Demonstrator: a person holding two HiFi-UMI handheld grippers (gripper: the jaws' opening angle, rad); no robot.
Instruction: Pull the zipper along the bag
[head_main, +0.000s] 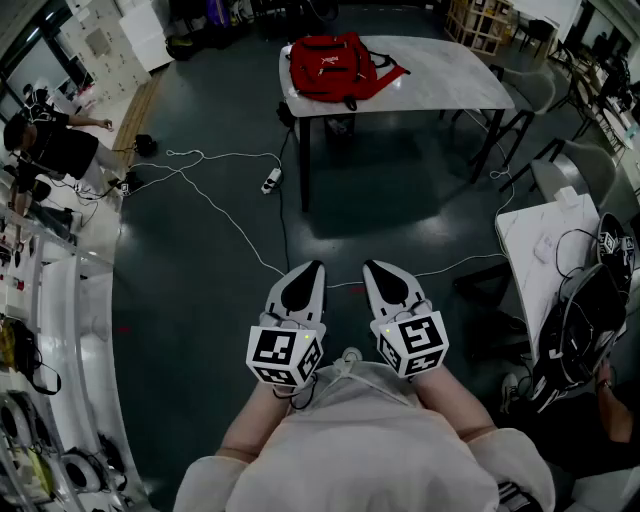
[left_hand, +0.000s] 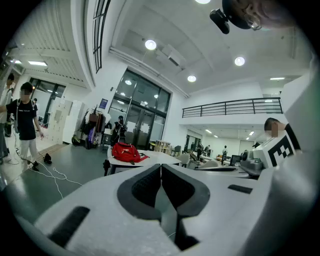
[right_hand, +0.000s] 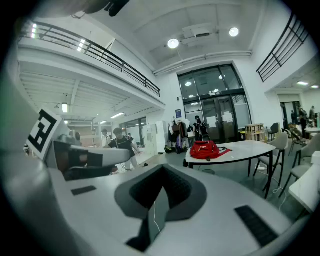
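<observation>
The red backpack (head_main: 334, 66) lies on the near left end of a white desk (head_main: 450, 78) across the room, well apart from both grippers and straight ahead of them. The left hand-held gripper (head_main: 314, 270) and the right hand-held gripper (head_main: 374, 268) are side by side close to the person's torso, tips pointing toward that desk. In the left gripper view the jaws are pressed together with nothing between them, and the backpack sits small above and to the left of their tips. The right gripper view shows the same: jaws together and empty, with the backpack beyond and to the right on the desk.

Between the grippers and the desk is a stretch of dark floor (head_main: 200, 300). A white cable (head_main: 232, 218) trails across it, passing just ahead of the gripper tips, and a power strip (head_main: 271, 181) lies near the desk's left leg. A second white desk (head_main: 530, 250) with cables and dark gear stands at the right, with a grey chair (head_main: 590, 170) behind it. A person (head_main: 50, 145) is at the far left beside shelving.
</observation>
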